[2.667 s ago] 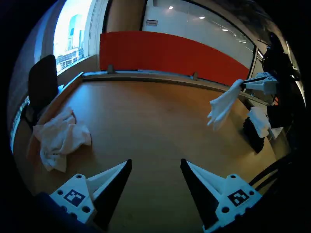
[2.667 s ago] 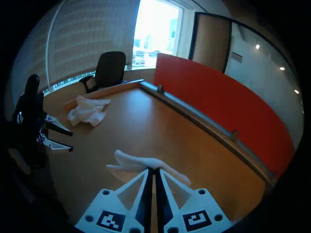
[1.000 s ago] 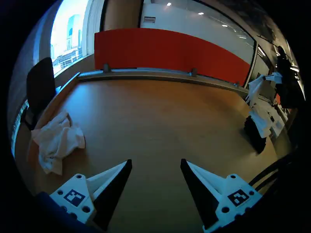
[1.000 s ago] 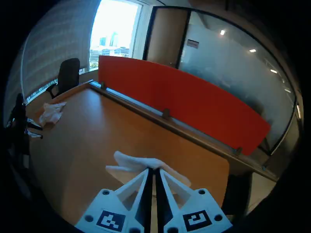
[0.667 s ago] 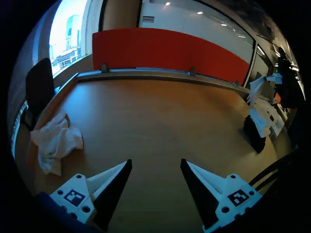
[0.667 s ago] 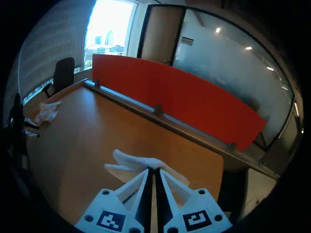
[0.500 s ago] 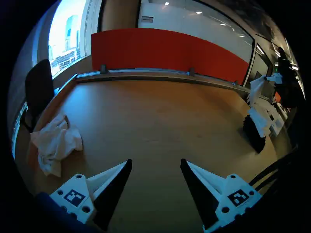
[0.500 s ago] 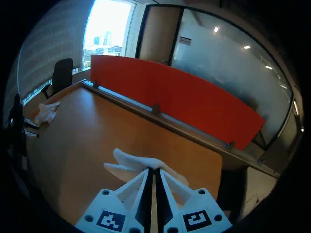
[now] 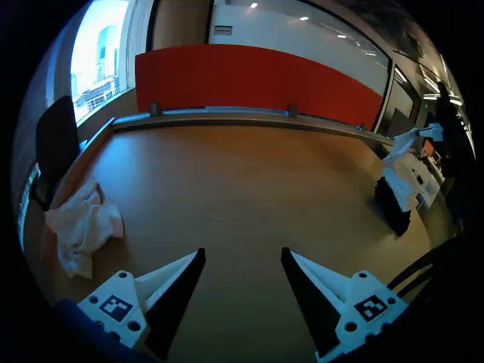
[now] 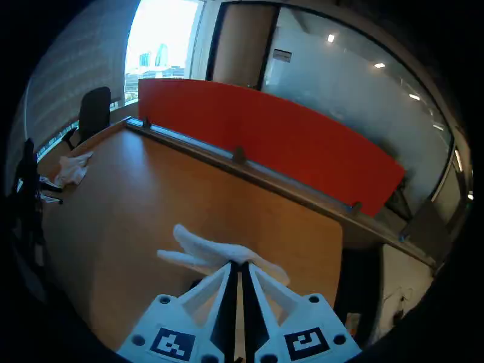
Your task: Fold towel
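A white towel (image 10: 221,253) hangs from my right gripper (image 10: 239,266), whose fingers are shut on it above the right end of the wooden table (image 10: 151,206). From the left gripper view the same towel (image 9: 400,144) dangles far off at the right, under the right gripper (image 9: 431,130). A second white towel (image 9: 81,225) lies crumpled near the table's left edge; it is also the small white heap (image 10: 72,169) in the right gripper view. My left gripper (image 9: 242,255) is open over bare wood, holding nothing.
A red partition (image 9: 254,78) and a metal rail run along the table's far side. A black office chair (image 9: 55,142) stands at the left. A black object with white cloth on top (image 9: 396,193) sits at the table's right end.
The right gripper has carried its towel away to the right end of the table and lowered it a little. The left gripper has turned slightly and stays open.
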A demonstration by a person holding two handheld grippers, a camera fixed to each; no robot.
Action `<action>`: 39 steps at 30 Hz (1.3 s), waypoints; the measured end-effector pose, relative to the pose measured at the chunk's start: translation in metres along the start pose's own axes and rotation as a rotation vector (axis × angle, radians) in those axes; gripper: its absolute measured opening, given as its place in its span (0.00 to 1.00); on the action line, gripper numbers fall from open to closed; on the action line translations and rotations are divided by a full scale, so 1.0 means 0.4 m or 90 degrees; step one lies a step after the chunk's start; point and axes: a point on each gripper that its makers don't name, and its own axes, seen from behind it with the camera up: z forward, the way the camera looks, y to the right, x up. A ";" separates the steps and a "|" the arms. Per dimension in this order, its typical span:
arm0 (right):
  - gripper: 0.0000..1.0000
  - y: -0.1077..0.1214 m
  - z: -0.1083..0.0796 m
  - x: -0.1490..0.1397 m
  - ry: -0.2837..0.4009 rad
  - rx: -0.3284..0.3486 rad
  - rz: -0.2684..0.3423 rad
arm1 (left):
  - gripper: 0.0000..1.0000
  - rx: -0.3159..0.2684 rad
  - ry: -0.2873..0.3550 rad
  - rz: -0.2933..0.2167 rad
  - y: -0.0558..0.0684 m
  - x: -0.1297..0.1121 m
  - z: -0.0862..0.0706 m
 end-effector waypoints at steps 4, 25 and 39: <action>0.05 0.002 -0.024 -0.067 -0.018 -0.008 0.020 | 0.93 -0.005 -0.002 0.003 0.006 -0.002 0.001; 0.05 0.008 -0.061 -0.309 -0.082 -0.050 0.116 | 0.93 -0.010 -0.007 0.017 0.015 -0.012 -0.006; 0.05 0.016 -0.024 -0.440 -0.124 -0.073 0.181 | 0.93 -0.003 -0.011 0.019 0.006 -0.025 -0.016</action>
